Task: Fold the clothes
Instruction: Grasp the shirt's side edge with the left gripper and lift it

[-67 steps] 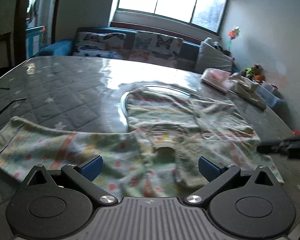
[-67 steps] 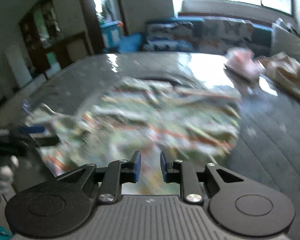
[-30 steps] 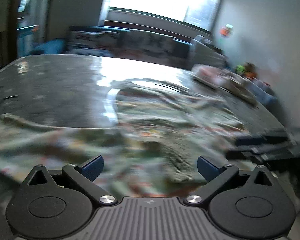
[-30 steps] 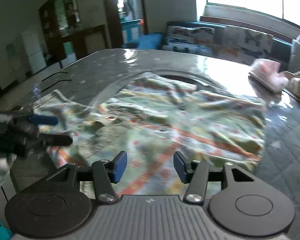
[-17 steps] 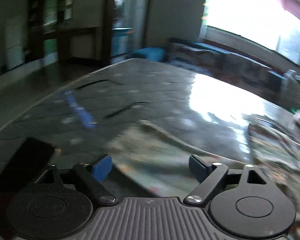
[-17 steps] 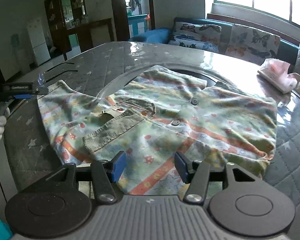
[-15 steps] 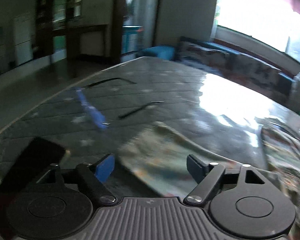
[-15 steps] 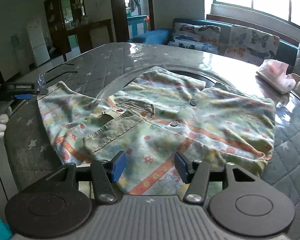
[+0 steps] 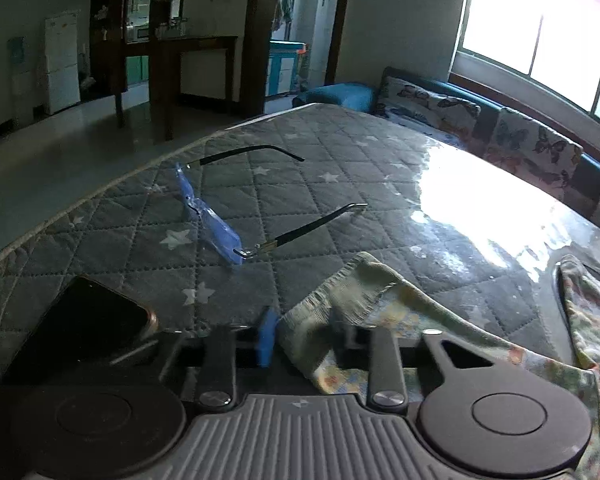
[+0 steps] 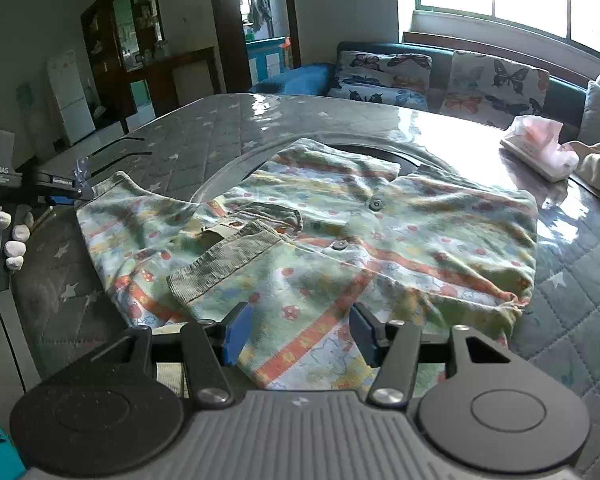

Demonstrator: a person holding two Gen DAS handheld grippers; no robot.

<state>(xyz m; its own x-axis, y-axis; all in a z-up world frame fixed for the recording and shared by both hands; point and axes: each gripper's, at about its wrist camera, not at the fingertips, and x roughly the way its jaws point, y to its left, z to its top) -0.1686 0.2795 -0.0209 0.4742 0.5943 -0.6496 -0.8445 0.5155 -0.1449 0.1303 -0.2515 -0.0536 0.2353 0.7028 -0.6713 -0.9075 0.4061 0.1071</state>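
label "das" on left gripper (image 10: 66, 196) body.

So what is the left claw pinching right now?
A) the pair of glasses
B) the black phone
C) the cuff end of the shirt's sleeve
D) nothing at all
C: in the left wrist view the left claw is closed on the frayed cuff of the shirt's sleeve, while the glasses and phone lie untouched on the quilted table cover.
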